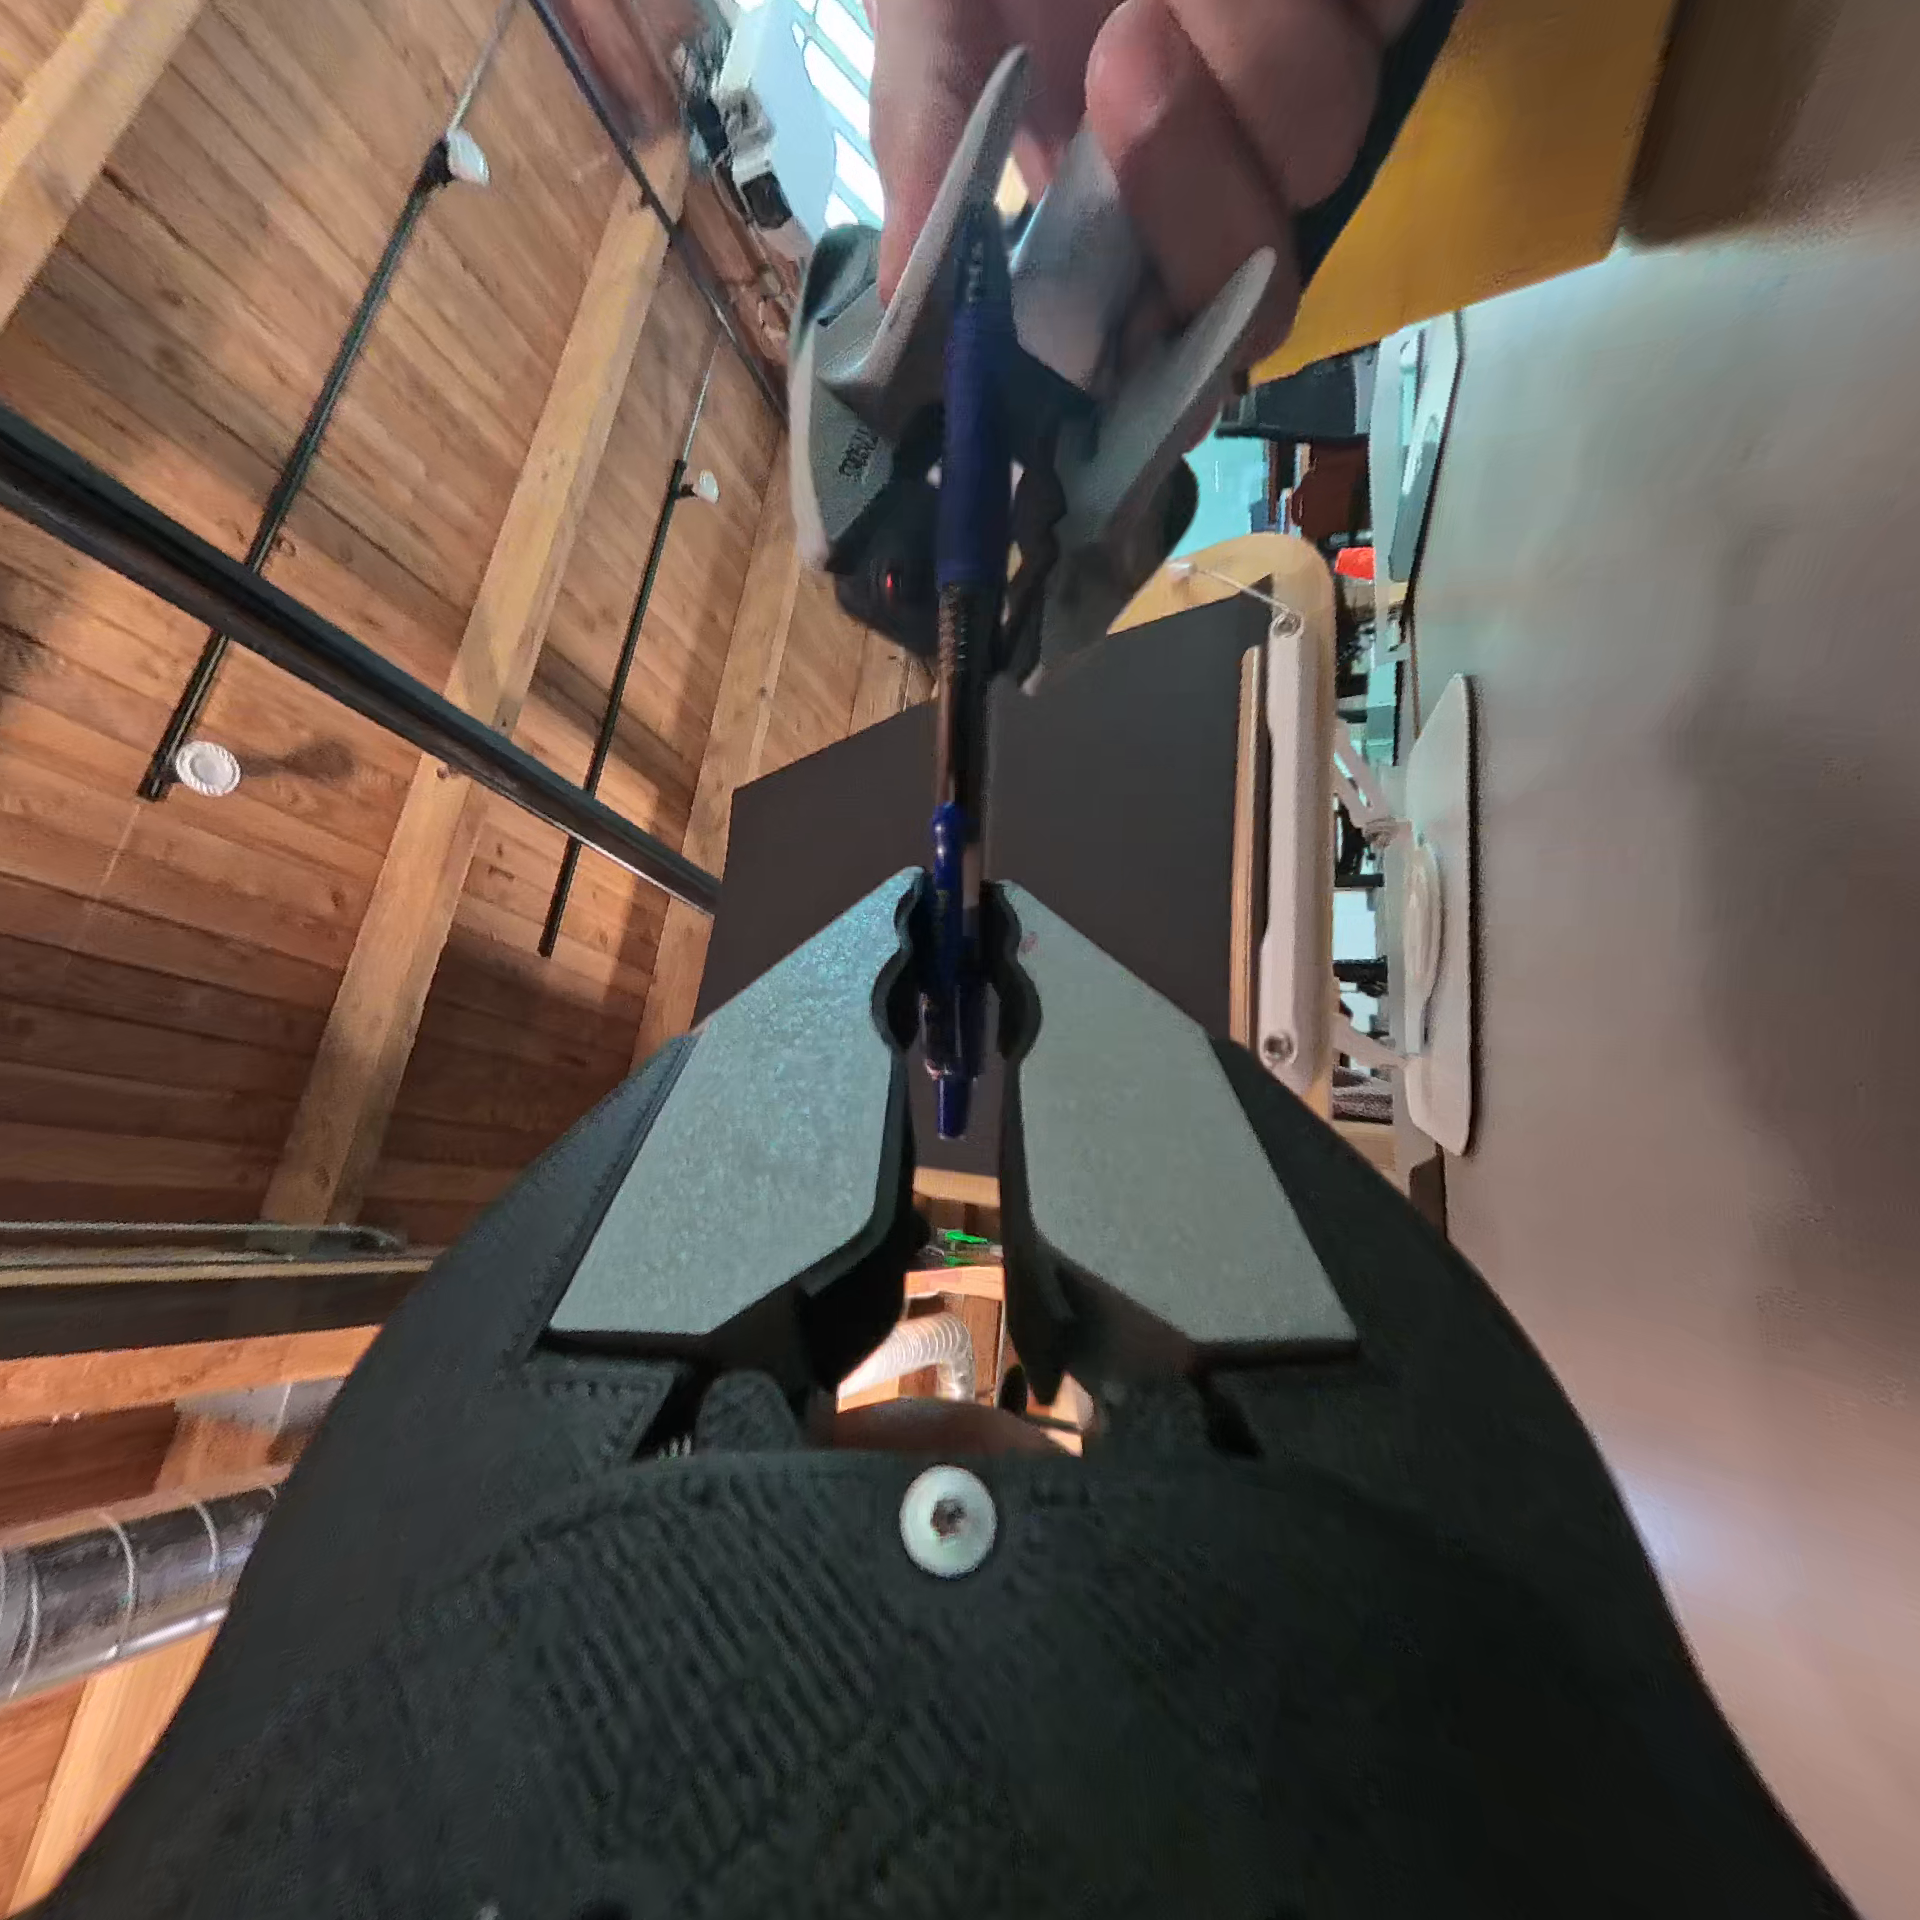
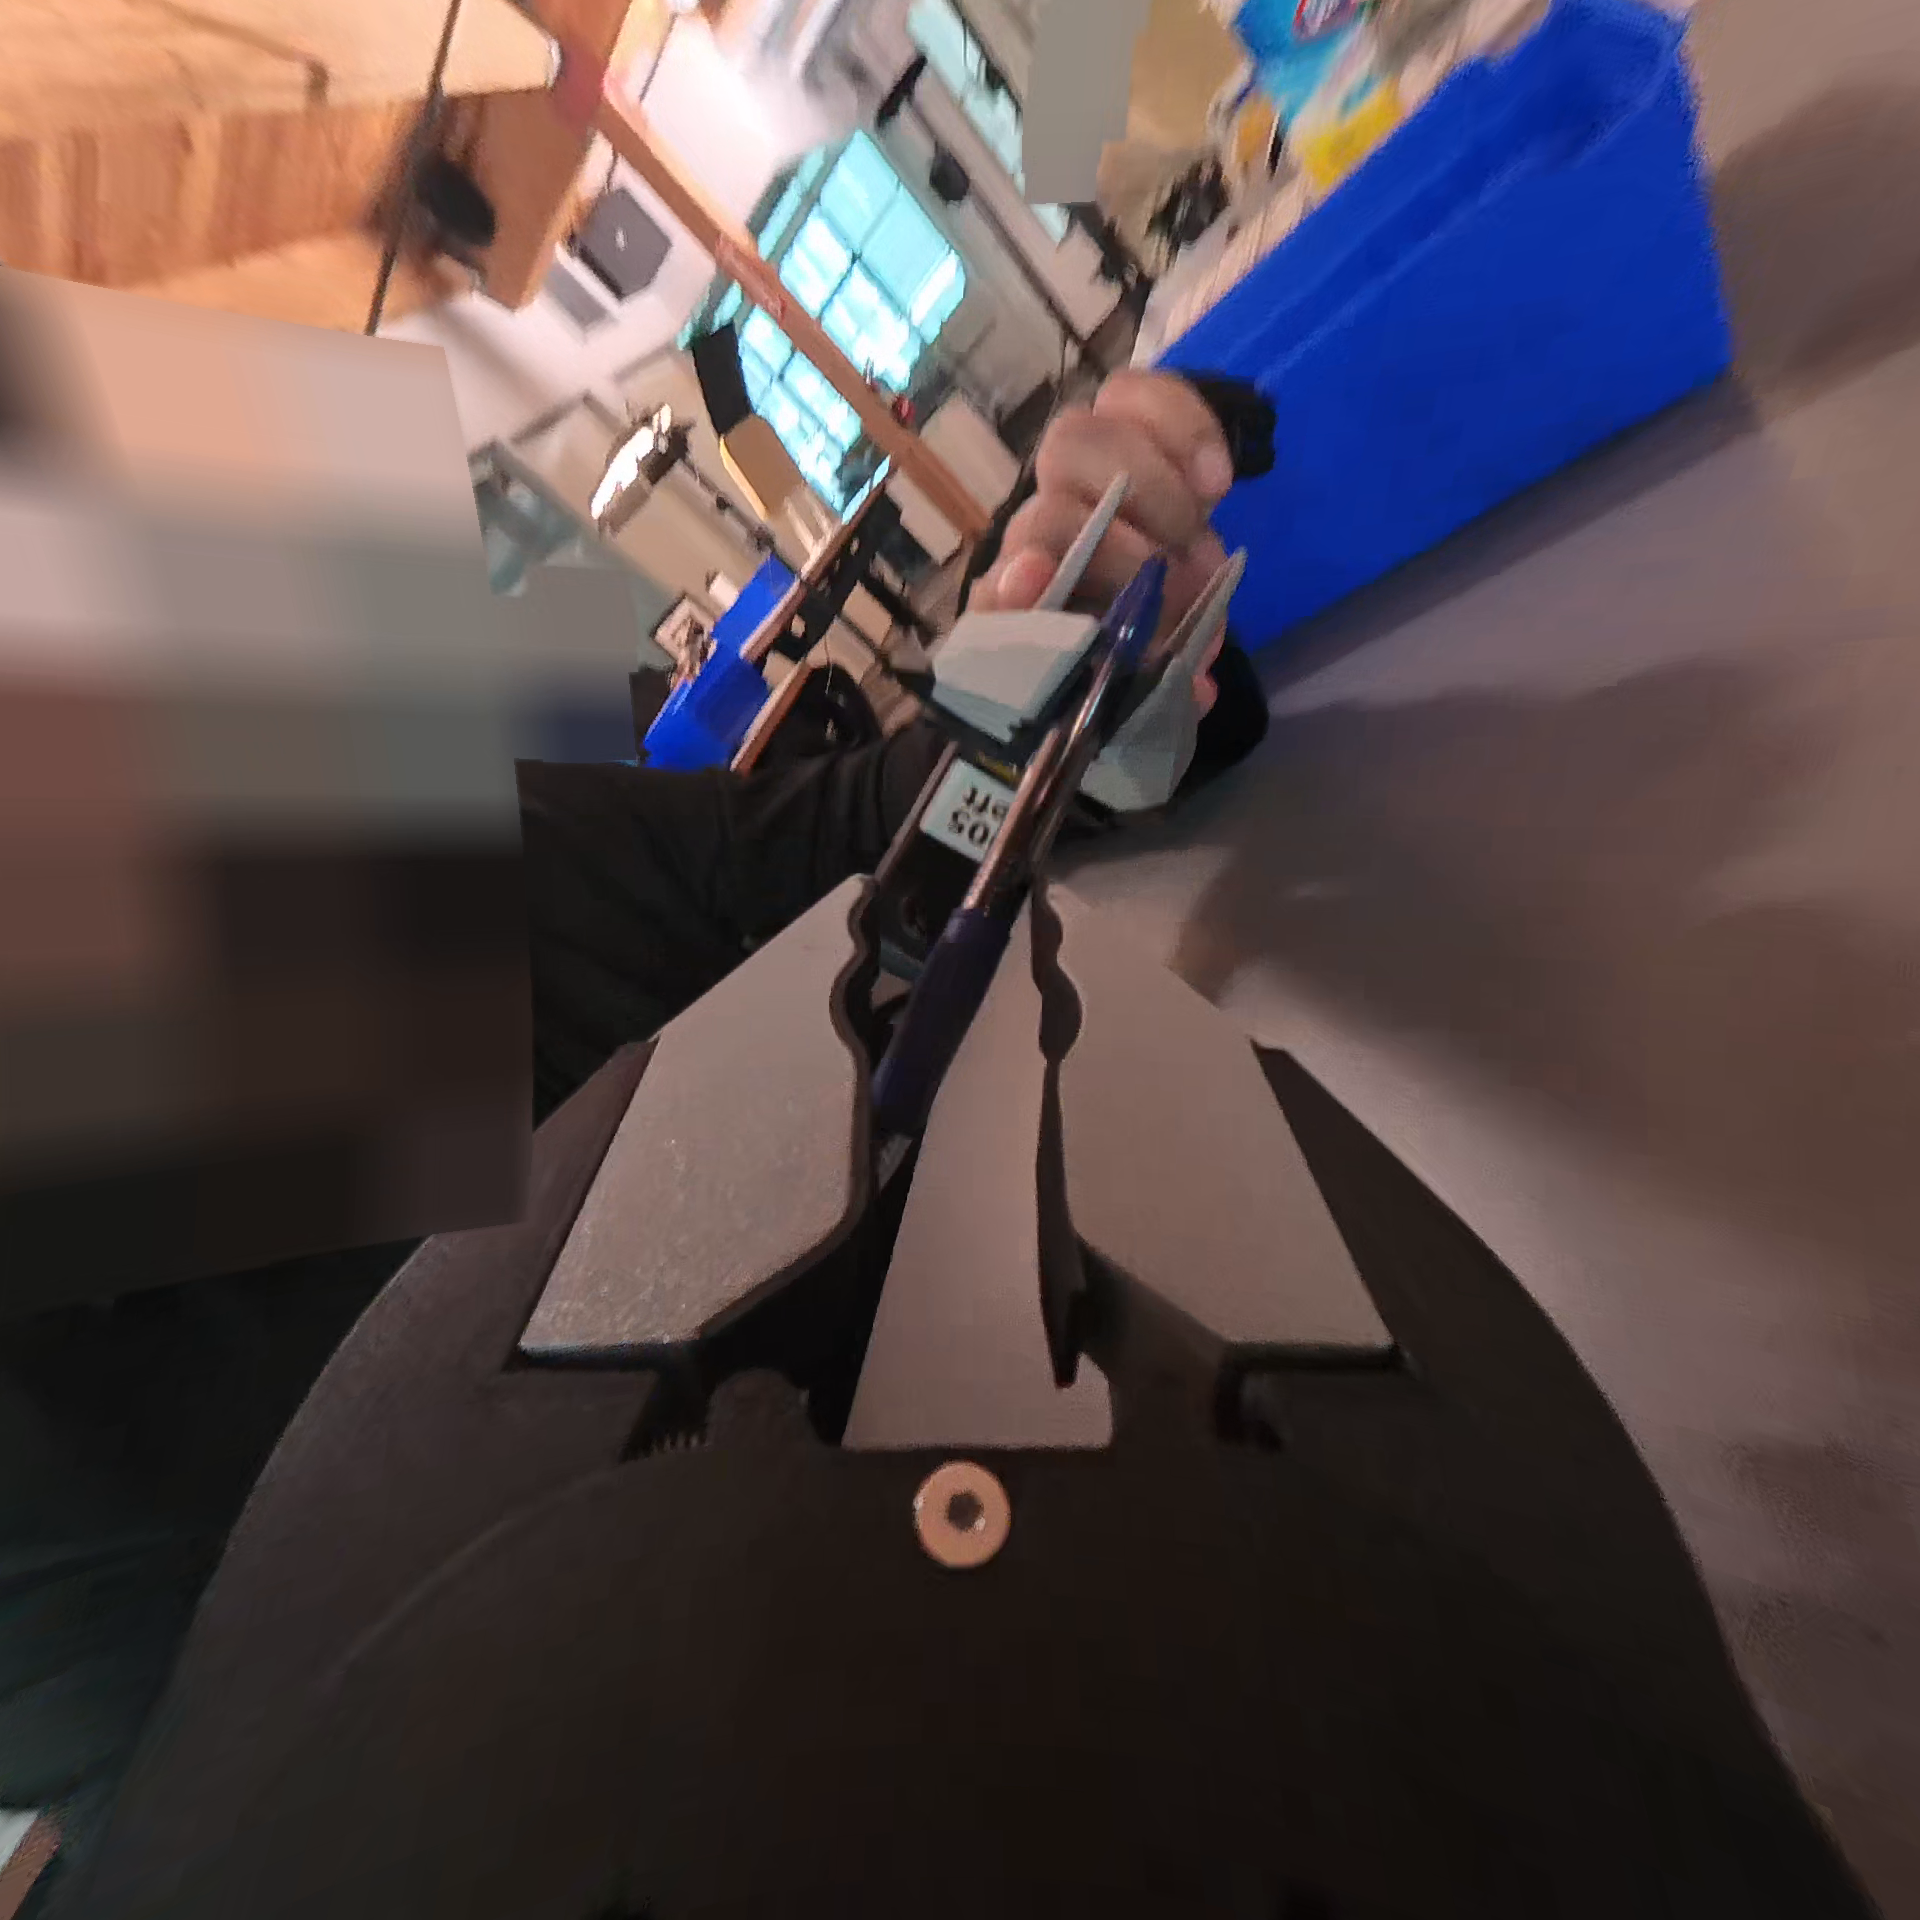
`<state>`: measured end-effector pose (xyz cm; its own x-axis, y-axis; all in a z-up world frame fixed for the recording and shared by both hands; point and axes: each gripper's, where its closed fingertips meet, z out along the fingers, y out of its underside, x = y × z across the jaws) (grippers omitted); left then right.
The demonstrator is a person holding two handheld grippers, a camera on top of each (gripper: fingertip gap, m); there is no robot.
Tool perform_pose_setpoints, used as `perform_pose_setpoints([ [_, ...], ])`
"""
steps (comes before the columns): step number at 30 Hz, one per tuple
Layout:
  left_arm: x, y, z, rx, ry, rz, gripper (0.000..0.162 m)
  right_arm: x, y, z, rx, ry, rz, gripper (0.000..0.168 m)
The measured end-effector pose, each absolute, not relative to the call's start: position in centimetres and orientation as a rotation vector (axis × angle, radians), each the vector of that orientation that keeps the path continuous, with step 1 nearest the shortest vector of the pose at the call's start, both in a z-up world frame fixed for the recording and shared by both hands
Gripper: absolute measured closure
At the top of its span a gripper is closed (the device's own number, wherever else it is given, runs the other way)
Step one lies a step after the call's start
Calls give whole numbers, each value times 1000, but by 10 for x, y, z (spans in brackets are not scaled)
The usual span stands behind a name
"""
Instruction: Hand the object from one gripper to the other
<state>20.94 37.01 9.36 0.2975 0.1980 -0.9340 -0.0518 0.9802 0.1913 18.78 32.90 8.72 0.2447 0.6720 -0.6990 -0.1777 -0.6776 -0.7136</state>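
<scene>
A blue click pen (image 1: 961, 727) hangs in the air between both grippers. My left gripper (image 1: 958, 894) is shut on its clip end, with the push button sticking out behind the fingertips. My right gripper (image 1: 987, 499) faces it from above, held by a hand (image 1: 1195, 125). In the right wrist view the right gripper (image 2: 951, 899) has its jaws on either side of the pen's (image 2: 1029, 790) dark blue grip section, with a visible gap on the left side. The left gripper (image 2: 1070, 717) shows beyond, clamped on the pen's far end.
A grey table surface (image 2: 1558, 935) lies to the right, with a large blue bin (image 2: 1455, 364) on it. A dark panel (image 1: 1122, 779) stands behind the pen. A wooden plank ceiling with black rails (image 1: 364, 675) fills the left. A dark sleeve (image 2: 707, 862) is at the left. Across from one pair of fingers to the other is roughly 5 cm.
</scene>
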Motion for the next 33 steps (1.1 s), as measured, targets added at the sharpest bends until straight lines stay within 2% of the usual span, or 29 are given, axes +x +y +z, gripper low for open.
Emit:
perform_pose_setpoints([
  [2, 213, 367, 90, 144, 1267, 170, 154, 175, 318, 75, -1874, -529, 1579, 144],
  [4, 216, 370, 88, 120, 1280, 162, 152, 167, 317, 61, -1945, -595, 1532, 156],
  [6, 214, 377, 87, 32, 1299, 85, 150, 168, 327, 52, -1987, -595, 1435, 159],
  [11, 206, 396, 80, -283, 1415, -189, 122, 198, 356, 43, -2026, -542, 1055, 162],
  [12, 205, 398, 77, -353, 1448, -265, 121, 204, 360, 42, -2034, -570, 930, 162],
  [16, 201, 391, 64, -657, 1603, -698, 125, 233, 372, 33, -2025, -804, 247, 162],
  [19, 188, 384, 80, -756, 1607, -984, 126, 247, 378, 35, -1896, -966, -213, 162],
  [24, 176, 396, 116, -948, 1447, -1362, 127, 241, 376, 37, -1779, -1104, -382, 162],
  [28, 181, 417, 92, -1335, 1451, -1591, 130, 238, 381, 40, -1674, -1197, -637, 162],
  [33, 176, 405, 72, -1505, 1530, -1821, 140, 219, 384, 36, -1571, -1329, -804, 162],
])
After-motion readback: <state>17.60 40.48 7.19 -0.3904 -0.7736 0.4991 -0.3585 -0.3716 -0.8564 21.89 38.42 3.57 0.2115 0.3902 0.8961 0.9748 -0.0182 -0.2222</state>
